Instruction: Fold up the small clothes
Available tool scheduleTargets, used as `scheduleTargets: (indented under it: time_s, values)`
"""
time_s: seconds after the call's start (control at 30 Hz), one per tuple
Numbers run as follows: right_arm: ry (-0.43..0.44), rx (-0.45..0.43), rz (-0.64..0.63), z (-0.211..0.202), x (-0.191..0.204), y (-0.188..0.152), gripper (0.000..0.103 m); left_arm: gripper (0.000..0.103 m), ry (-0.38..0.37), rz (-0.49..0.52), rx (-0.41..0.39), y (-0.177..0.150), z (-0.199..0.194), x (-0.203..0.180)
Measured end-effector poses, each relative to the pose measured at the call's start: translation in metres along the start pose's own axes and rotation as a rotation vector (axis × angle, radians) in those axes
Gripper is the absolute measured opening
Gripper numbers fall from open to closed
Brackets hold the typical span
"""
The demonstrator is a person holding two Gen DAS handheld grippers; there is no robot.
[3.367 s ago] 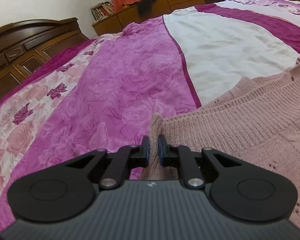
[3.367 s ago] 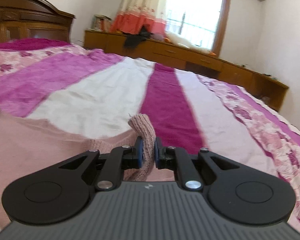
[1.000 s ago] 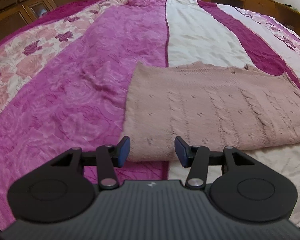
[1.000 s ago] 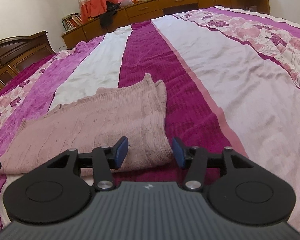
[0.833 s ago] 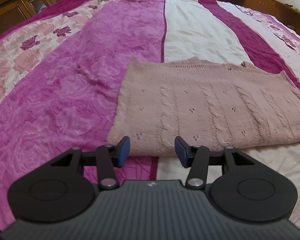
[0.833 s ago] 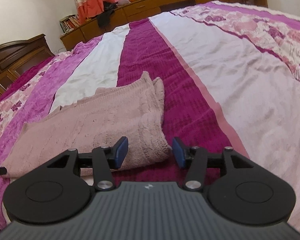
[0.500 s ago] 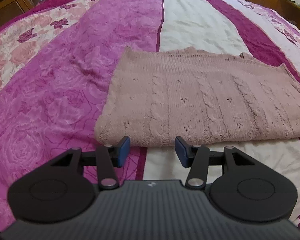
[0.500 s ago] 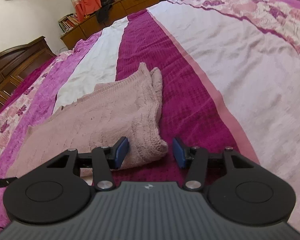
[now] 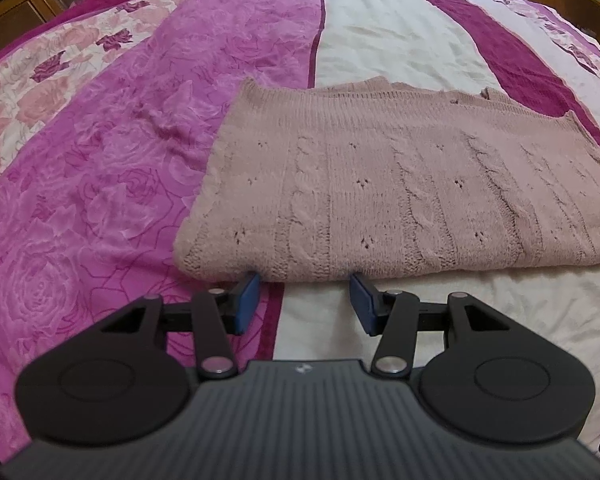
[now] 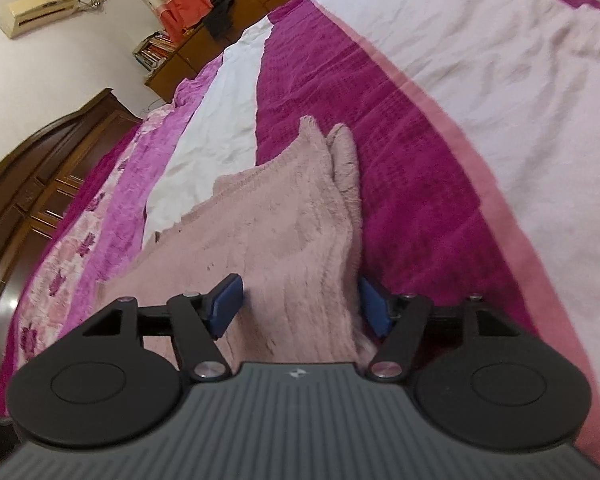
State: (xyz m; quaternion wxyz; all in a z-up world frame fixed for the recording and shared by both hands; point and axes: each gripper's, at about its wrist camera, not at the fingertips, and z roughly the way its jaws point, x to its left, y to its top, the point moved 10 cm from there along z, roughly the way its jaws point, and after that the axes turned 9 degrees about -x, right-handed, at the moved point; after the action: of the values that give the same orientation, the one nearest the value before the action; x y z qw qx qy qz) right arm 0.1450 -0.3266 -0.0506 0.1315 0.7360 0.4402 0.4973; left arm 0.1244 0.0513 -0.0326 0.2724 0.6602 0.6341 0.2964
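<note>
Pink cable-knit sweater (image 9: 400, 184) lies folded into a flat band across the striped bedspread (image 9: 100, 200), small eyelet holes between the cables, two layers showing at its far end around 12 o'clock in the right wrist view. Left gripper (image 9: 305, 300) jaws apart, nothing between them, tips at the sweater's near folded edge. Right gripper (image 10: 300, 304) jaws opening with the sweater's end between them; right view is motion-blurred, sweater's right end cut off at 3 o'clock in the left view.
</note>
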Motion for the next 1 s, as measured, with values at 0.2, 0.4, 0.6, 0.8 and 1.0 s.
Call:
scheduleTargets:
  time_s: [0.2, 0.4, 0.6, 0.8, 1.0]
  values:
    - [0.031, -0.024, 0.009, 0.010, 0.005, -0.001, 0.050, 0.052, 0.008, -0.002, -0.013, 0.004, -0.004, 0.005]
    - [0.081, -0.090, 0.113, 0.006, 0.005, 0.009, 0.032, 0.052, 0.016, 0.000, -0.029, 0.009, -0.008, 0.012]
    - [0.090, -0.141, -0.010, 0.001, 0.043, 0.020, 0.031, 0.052, 0.041, 0.004, -0.057, 0.018, -0.018, 0.029]
    - [0.131, -0.151, -0.084, -0.002, 0.088, 0.028, 0.030, 0.052, 0.076, 0.005, -0.079, 0.031, -0.023, 0.055]
    - [0.173, -0.159, -0.125, -0.007, 0.126, 0.029, 0.028, 0.052, 0.088, 0.020, -0.077, 0.037, -0.021, 0.072]
